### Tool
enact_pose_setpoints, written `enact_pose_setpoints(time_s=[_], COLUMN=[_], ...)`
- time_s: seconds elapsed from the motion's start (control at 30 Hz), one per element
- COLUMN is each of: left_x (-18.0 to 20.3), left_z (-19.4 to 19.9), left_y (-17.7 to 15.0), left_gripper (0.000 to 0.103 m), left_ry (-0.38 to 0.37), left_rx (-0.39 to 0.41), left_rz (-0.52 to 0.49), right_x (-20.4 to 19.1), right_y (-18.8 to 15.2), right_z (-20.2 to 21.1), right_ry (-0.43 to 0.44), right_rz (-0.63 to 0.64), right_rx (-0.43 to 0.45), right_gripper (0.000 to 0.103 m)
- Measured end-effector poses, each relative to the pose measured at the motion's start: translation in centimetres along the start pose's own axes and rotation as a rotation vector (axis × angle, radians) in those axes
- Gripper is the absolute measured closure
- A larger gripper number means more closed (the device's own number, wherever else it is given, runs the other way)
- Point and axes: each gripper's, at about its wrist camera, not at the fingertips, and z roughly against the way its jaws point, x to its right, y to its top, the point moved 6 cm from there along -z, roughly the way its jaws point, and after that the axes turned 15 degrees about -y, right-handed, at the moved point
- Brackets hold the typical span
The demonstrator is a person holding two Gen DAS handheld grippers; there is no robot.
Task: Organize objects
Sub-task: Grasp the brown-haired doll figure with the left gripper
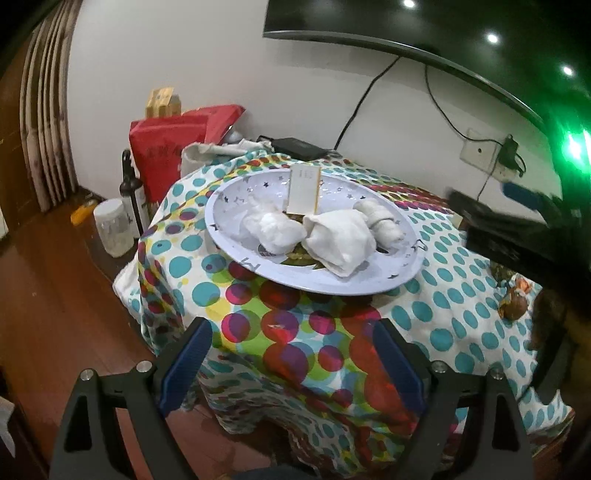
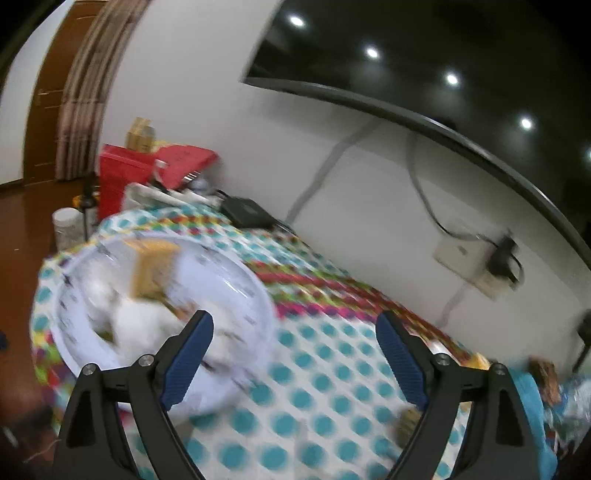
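A pale oval plate [image 1: 391, 284] with star marks rests on the dotted tablecloth [image 1: 461, 280]. On it lie crumpled white tissues [image 1: 332, 236], a rolled white bundle [image 1: 380, 221] and a small white and yellow box [image 1: 303, 190] standing on end. My left gripper [image 1: 293, 332] hovers open over the near edge of the table, short of the plate, nothing between its fingers. In the blurred right wrist view the same plate [image 2: 255, 295] with the box [image 2: 153, 271] sits at left. My right gripper [image 2: 295, 328] is open just right of the plate, empty.
A brown wrapped item [image 1: 515, 301] lies at the table's right. A black device [image 1: 297, 147] sits by the wall under a dark screen [image 1: 424, 26]. A red bag [image 1: 166, 147], a dark bottle [image 1: 131, 184] and a clear jar [image 1: 112, 227] stand left of the table.
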Motion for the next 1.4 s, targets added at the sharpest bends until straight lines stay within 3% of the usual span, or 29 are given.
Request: enact_pose_setpoints(time_s=[0.13, 0.3, 0.47, 0.67, 0.87, 1.07, 1.4], left_x=[1.9, 4.8, 10.0, 16.0, 21.9, 24.8, 25.5], left_z=[0.4, -0.3, -2.0, -5.4, -10.0, -13.8, -17.3], left_y=[-0.1, -0.5, -0.3, 1.1, 1.0, 0.1, -0.1], left_gripper=[0.012, 0.012, 0.012, 0.012, 0.012, 0.012, 0.012], left_ry=[0.004, -0.050, -0.163, -0.273, -0.301, -0.307, -0.246], left_rx=[0.015, -0.002, -0.049, -0.105, -0.186, -0.261, -0.317], left_rz=[-0.096, -0.162, -0.242, -0.250, -0.323, -0.370, -0.365], right_x=[5.7, 12.1, 18.2, 22.7, 24.0, 23.9, 25.1], right_y=[-3.9, -8.5, -11.9, -14.3, -16.5, -16.7, -17.4], right_z=[-0.2, 0.1, -0.1, -1.0, -2.7, -2.8, -3.0], right_ry=[-0.088, -0.185, -0.230, -0.272, -0.288, -0.265, -0.256], right_rz=[-0.030, -0.042, -0.147, -0.203, -0.263, -0.266, -0.340], right_rx=[-0.062, -0.116, -0.198, -0.274, -0.413, -0.421, -0.439], right_gripper=[0.014, 0.012, 0.011, 0.008, 0.007, 0.007, 0.002])
